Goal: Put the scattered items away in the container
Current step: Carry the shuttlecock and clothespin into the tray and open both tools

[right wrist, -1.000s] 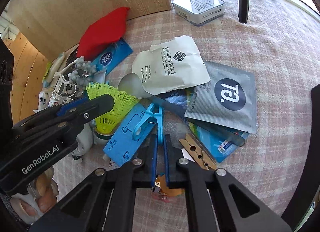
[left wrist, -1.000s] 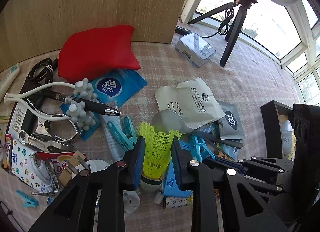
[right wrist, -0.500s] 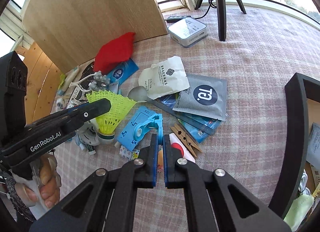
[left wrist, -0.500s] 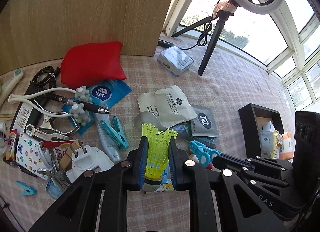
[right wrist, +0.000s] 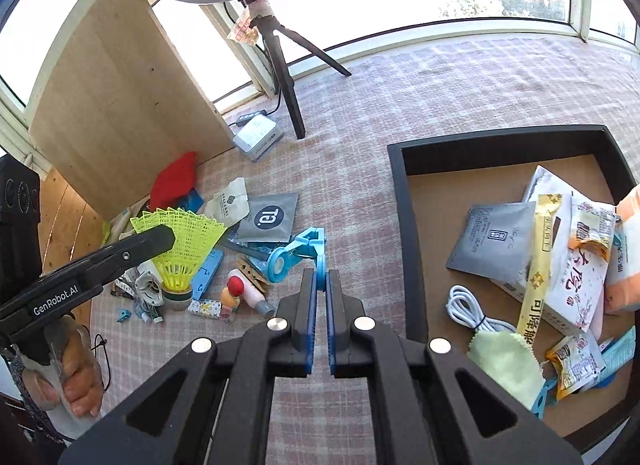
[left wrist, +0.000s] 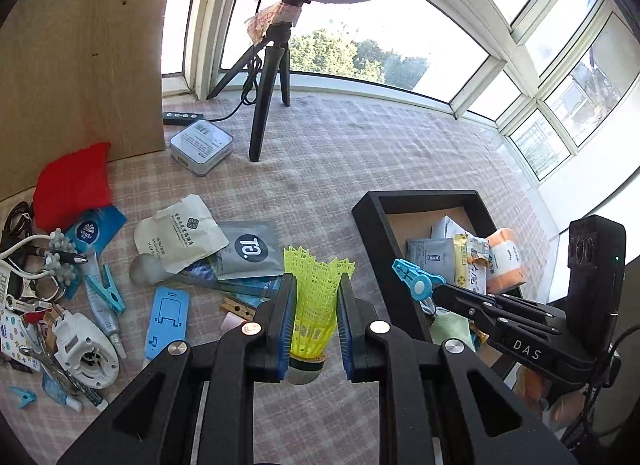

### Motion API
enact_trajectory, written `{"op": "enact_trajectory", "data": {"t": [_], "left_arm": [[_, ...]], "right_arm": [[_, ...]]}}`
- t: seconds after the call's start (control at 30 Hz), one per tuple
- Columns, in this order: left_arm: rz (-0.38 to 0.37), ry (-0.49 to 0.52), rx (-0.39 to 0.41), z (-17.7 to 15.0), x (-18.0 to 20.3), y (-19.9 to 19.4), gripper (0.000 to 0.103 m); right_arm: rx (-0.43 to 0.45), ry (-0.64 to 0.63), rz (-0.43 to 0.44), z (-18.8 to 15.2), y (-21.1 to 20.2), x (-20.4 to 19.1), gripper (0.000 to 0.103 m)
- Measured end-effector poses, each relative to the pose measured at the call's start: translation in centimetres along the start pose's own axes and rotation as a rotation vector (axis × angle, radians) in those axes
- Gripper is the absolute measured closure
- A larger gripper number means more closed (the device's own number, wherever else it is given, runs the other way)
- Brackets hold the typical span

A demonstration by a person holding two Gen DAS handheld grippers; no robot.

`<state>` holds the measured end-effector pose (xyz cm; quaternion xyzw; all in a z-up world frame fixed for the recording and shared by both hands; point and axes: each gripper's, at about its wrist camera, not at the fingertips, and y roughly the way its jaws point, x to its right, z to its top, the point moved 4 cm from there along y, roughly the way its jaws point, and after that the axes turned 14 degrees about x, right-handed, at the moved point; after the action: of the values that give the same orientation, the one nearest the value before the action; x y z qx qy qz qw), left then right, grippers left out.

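My left gripper [left wrist: 315, 285] is shut on a yellow shuttlecock [left wrist: 314, 301], held above the table; it also shows in the right wrist view [right wrist: 182, 247]. My right gripper [right wrist: 320, 279] is shut on a blue clip [right wrist: 298, 255], lifted just left of the black container [right wrist: 408, 225]. In the left wrist view the clip [left wrist: 416, 279] hangs over the container's near rim [left wrist: 380, 233]. The container holds several packets and a white cable [right wrist: 472, 311].
Scattered on the checked cloth: a grey sachet [left wrist: 250, 251], white packet [left wrist: 180, 235], blue holder [left wrist: 168, 319], spoon [left wrist: 146, 271], wooden peg [left wrist: 236, 309], red pouch [left wrist: 72, 185], white plug [left wrist: 86, 353]. A tripod [left wrist: 268, 93] and small box [left wrist: 200, 145] stand behind.
Both grippers have risen and swung right toward the container, carrying the shuttlecock and the blue clip off the pile. The container has come fully into view.
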<state>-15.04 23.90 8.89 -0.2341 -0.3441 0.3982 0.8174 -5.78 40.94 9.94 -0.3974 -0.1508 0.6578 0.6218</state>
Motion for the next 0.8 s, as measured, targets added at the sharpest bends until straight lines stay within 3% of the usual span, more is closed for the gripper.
{"op": "enact_trajectory", "data": {"t": [0.4, 0.8], "left_arm": [[-0.176, 0.12, -0.076, -2.1, 11.5, 2.8, 0.085], [-0.265, 0.213, -0.13, -4.2, 18.7, 4.0, 0.085]], "right_arm": [[0.155, 0.162, -0.269, -0.5, -9.9, 13.0, 0.098], [0.19, 0.252, -0.39, -2.9, -14.5, 18.1, 0.098]]}}
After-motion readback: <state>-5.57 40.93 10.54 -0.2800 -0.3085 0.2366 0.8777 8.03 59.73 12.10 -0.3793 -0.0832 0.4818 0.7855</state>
